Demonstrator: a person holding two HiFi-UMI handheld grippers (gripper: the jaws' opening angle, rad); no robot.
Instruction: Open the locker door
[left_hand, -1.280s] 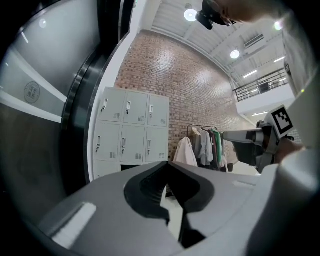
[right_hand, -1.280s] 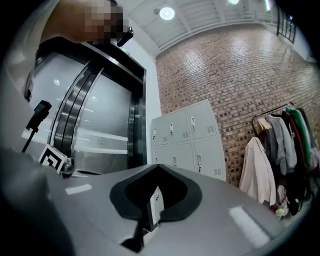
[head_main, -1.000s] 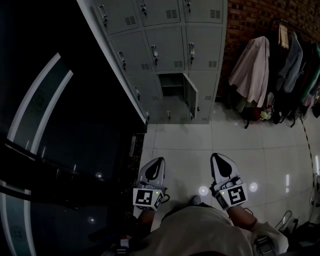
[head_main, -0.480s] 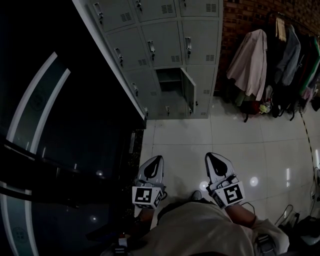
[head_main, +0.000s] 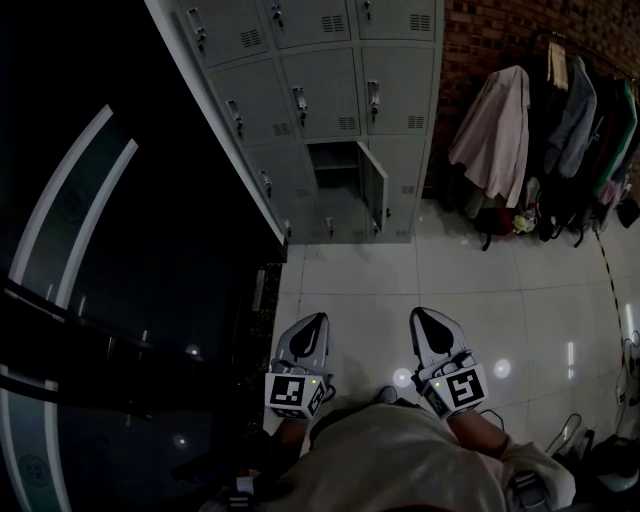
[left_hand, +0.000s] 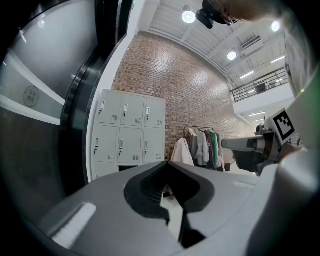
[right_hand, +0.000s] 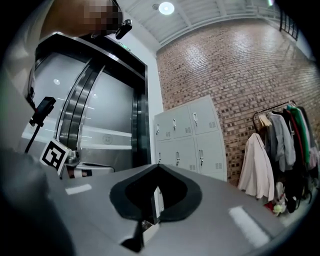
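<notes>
Beside the dark glass wall (head_main: 110, 250), the left gripper (head_main: 313, 325) hangs low over the tiled floor (head_main: 480, 290), jaws together and empty, as before. Well ahead, the locker door (head_main: 373, 188) stands ajar in the grey locker bank (head_main: 330, 90), which sits slightly higher in view than a second ago. The right gripper (head_main: 424, 318), jaws closed on nothing, has drifted slightly left. Coats (head_main: 495, 135) hang at far right.

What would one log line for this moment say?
locker door: one lower door standing open | left gripper: jaws shut, empty | right gripper: jaws shut, empty | both: held low, well short of lockers
</notes>
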